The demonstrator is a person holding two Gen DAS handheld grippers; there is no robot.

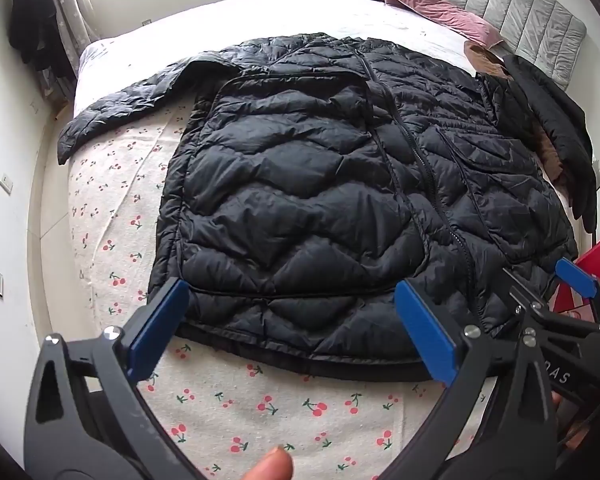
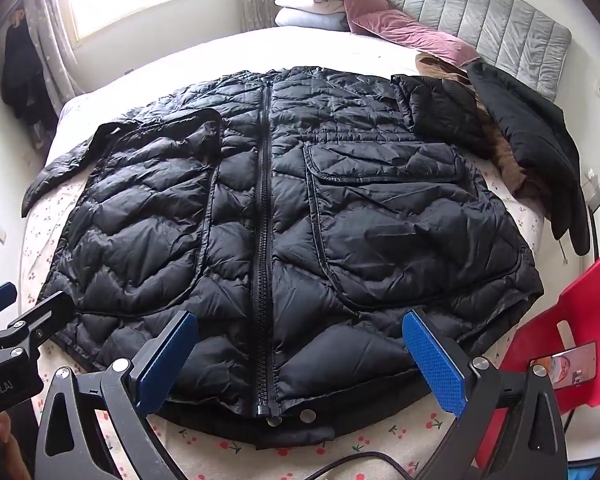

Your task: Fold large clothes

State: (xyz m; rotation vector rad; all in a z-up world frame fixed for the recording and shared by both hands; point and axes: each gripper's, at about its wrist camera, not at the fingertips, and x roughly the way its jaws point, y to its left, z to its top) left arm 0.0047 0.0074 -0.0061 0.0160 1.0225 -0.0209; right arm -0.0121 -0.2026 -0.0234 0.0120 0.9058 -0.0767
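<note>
Clearly, the black puffer coat (image 2: 292,216) lies spread flat, front up and zipped, over the middle of the bed (image 1: 112,208), with its hem toward the two grippers.

At the far left, one sleeve (image 1: 112,116) stretches out over the cherry-print blanket toward the edge of the bed. It looks thin and light, so I judge it can be lifted by the cuff and laid across the chest without effort.

Next, the left gripper (image 1: 292,328) hovers above the left part of the hem with its jaws wide apart and nothing between them. The quilted shell looks shiny and probably slippery, and the filling is soft and springy. A shallow pinch may slide off, so a deep bite on the thicker hem band (image 2: 236,436) seems safer.

In the middle runs the zipper (image 2: 266,220), the only stiff line, which could serve as the fold axis.

Further right, the right gripper (image 2: 300,352) is also fully open and empty, above the hem near the snap buttons (image 2: 309,415). The right sleeve (image 2: 436,108) is already folded in, near other dark clothes (image 2: 536,136) at the bed's right side.
</note>
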